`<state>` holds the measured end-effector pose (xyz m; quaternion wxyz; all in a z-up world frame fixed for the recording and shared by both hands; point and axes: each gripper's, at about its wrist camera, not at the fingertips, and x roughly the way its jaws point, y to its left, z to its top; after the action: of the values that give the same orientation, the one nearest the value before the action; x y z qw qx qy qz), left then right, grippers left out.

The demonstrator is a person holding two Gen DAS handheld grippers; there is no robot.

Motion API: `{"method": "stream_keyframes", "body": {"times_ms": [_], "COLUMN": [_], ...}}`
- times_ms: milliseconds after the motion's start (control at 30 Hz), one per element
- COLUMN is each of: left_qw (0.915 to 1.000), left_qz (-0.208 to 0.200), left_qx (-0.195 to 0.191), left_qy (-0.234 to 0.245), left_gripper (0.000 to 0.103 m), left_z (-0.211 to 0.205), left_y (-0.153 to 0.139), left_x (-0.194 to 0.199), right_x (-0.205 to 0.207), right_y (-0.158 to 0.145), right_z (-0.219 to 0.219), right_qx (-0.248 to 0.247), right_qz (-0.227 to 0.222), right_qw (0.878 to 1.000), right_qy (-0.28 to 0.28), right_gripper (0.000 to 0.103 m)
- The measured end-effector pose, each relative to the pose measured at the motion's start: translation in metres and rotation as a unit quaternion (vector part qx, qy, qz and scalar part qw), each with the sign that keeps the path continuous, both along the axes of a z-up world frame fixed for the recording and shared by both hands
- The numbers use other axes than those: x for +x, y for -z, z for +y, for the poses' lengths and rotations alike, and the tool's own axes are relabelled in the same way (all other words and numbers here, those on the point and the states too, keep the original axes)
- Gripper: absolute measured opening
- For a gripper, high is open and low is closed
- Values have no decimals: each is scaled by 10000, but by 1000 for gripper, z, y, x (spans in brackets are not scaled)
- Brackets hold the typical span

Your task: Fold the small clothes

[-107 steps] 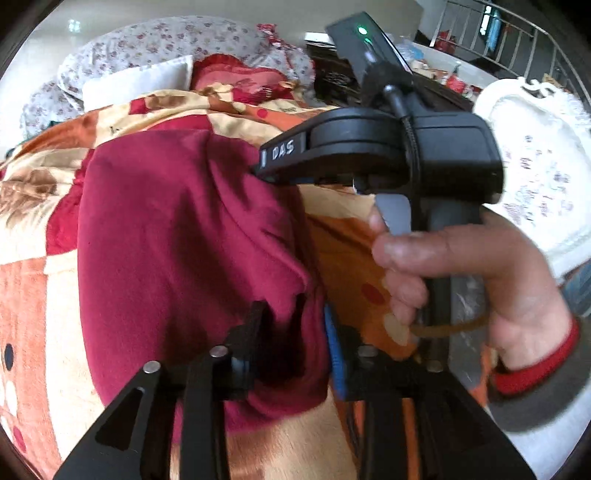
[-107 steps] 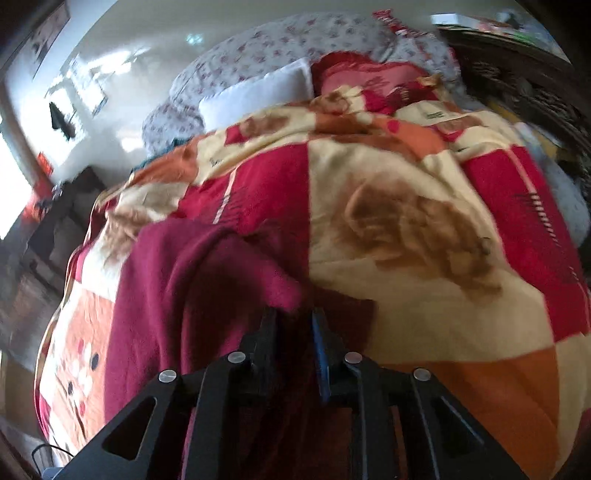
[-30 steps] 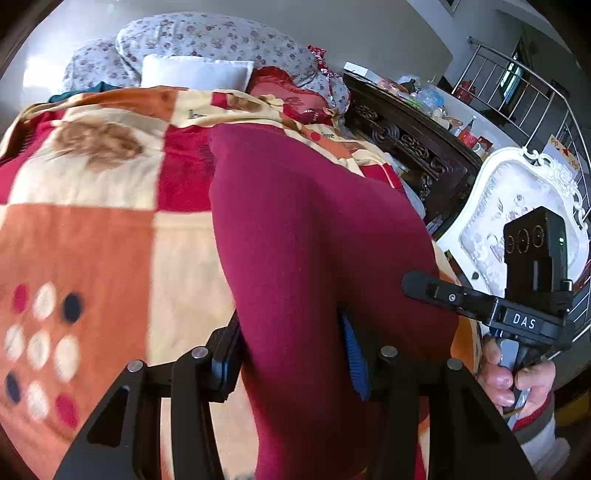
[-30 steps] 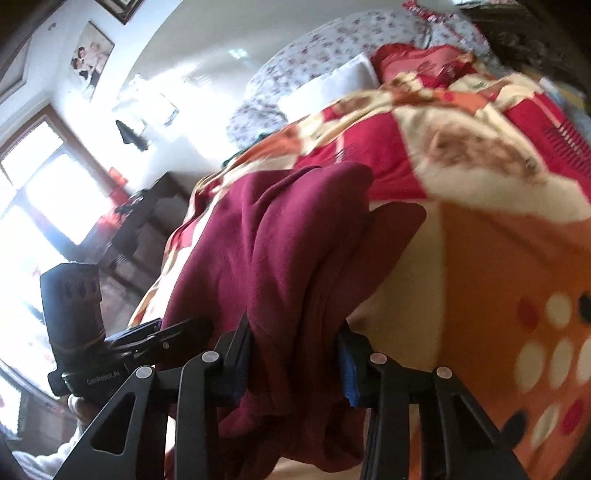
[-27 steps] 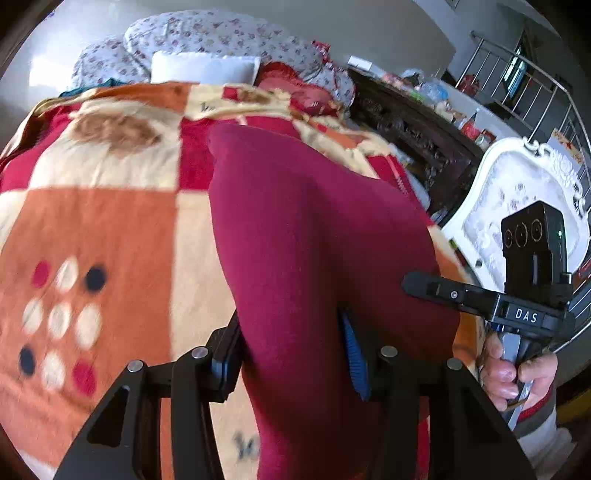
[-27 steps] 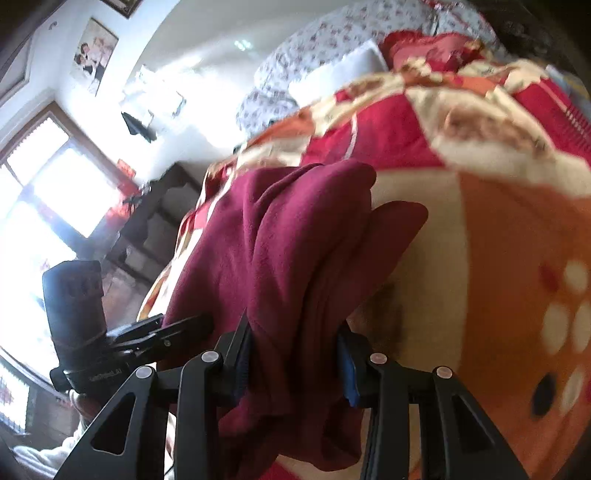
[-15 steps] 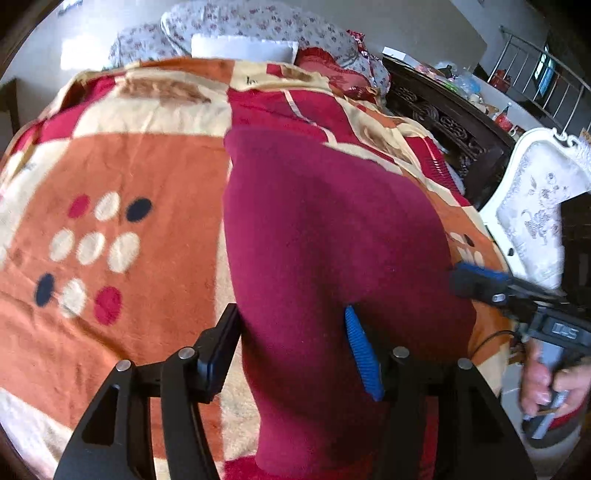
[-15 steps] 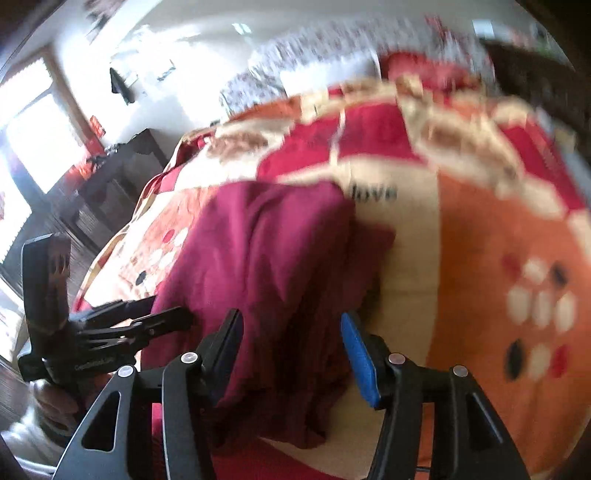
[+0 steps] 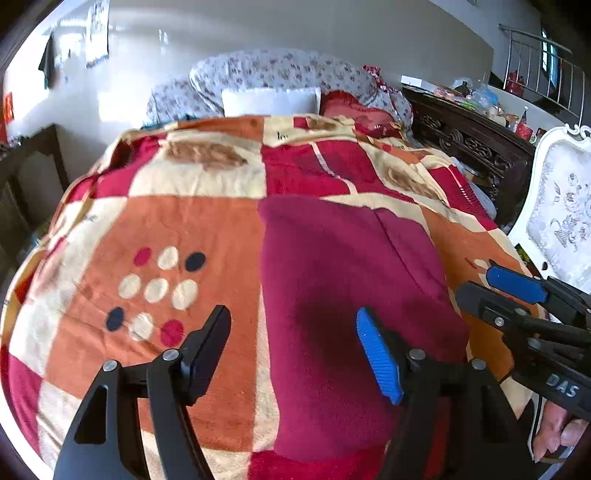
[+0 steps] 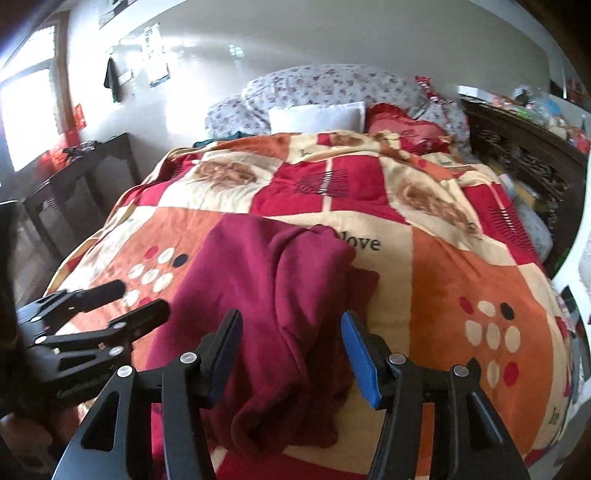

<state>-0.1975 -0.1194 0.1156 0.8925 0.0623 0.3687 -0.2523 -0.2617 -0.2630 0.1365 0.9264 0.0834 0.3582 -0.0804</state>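
- The left gripper [image 9: 293, 341] is wide open over the dark red garment [image 9: 354, 295]. Its jaws have just been opening, and nothing is pinched between them.
- The right gripper [image 10: 290, 349] is open too. Its jaws have just been opening, with the cloth under them and the pads off it.
- The garment lies folded on the checked blanket [image 10: 461, 266], near the bed's front edge.
- It looks soft, floppy and light. It will bunch up easily.
- A good place to grab is a corner or a folded edge.
- The blanket is soft and bumpy.
- Pillows [image 10: 314, 114] sit at the far end, by a white wall [image 10: 332, 33].
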Motion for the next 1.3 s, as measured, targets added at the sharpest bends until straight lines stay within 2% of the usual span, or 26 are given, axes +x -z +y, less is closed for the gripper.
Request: {"method": "stream_keyframes", "body": {"times_ms": [100, 400, 733, 833, 1300], "left_qw": [9999, 9996, 9985, 9984, 9984], "left_qz": [-134, -202, -444, -447, -433], "left_qx": [57, 34, 91, 118, 121], "left_qy": [-54, -169, -304, -337, -346], "left_gripper": [73, 74, 74, 74, 74], "left_z": [0, 4, 5, 5, 5], "left_y": [-5, -11, -18, -17, -15], "left_x": [-7, -15, -23, -22, -20], "right_x": [-3, -8, -11, -11, -9], "right_y": [-1, -4, -5, -5, 0], "right_z": [1, 0, 1, 1, -2], "right_qx": [101, 171, 176, 141, 210], "right_qz": [-8, -84, -123, -127, -39], "right_qw": [9999, 9996, 9995, 9995, 9995], "right_qy": [55, 231, 233, 245, 248], "right_gripper": [68, 78, 81, 84, 84]}}
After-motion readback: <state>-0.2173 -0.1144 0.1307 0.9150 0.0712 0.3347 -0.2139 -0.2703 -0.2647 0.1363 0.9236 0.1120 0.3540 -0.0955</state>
